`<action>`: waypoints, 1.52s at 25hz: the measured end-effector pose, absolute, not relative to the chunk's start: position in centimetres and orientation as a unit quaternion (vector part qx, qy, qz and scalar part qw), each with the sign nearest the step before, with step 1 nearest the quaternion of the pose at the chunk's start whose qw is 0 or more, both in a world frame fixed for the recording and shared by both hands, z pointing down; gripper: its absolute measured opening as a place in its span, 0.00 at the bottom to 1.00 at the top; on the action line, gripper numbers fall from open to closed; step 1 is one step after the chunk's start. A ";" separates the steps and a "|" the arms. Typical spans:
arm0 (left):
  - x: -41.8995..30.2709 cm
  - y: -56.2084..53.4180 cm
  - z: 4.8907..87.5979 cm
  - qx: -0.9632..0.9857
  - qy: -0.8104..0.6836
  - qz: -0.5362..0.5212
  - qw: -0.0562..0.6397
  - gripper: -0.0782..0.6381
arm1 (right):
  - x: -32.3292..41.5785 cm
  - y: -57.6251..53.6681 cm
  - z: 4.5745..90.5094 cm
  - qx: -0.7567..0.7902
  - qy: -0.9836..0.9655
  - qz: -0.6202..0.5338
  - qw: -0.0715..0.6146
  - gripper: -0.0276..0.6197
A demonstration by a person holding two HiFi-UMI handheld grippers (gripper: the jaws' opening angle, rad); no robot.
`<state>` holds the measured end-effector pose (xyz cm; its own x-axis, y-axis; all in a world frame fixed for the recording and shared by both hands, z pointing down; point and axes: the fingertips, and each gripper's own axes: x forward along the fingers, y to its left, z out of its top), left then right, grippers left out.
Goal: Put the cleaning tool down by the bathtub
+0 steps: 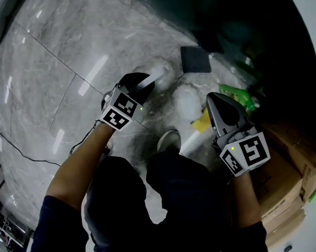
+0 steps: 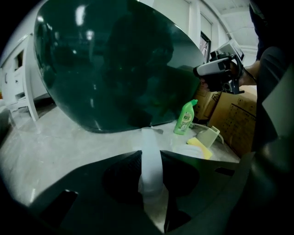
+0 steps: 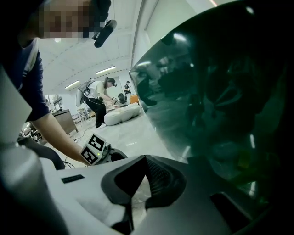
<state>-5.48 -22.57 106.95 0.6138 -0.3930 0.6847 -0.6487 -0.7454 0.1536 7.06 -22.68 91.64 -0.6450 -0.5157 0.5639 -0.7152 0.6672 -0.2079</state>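
Left gripper [image 2: 150, 158] was clamped on the white handle [image 2: 150, 137] of the cleaning tool, one pad on each side. The handle ran straight out ahead toward the foot of the bathtub [image 2: 115, 69]. It was held low and aimed at the tub, which I read as lining up the set-down spot. Couldn't tell whether its far end touched the floor [image 1: 68, 74]. Dark flat pad [image 1: 195, 58] lay just past the handle's far end, next to the tub; couldn't tell if that was the tool's head. Right gripper [image 3: 145, 158] had its jaws together with nothing in them, parked off to the side, I'd guess to stay clear. Green bottle [image 2: 185, 118], yellow sponge [image 2: 200, 149] and cardboard boxes [image 2: 232, 124] crowded the right of the tub base, so the bare floor left of them looked the safer drop.
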 end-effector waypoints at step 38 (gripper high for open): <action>-5.6 -19.5 116.2 0.869 -0.243 0.390 0.185 0.34 | 6.2 -20.6 94.3 0.349 -0.875 0.207 0.264 0.05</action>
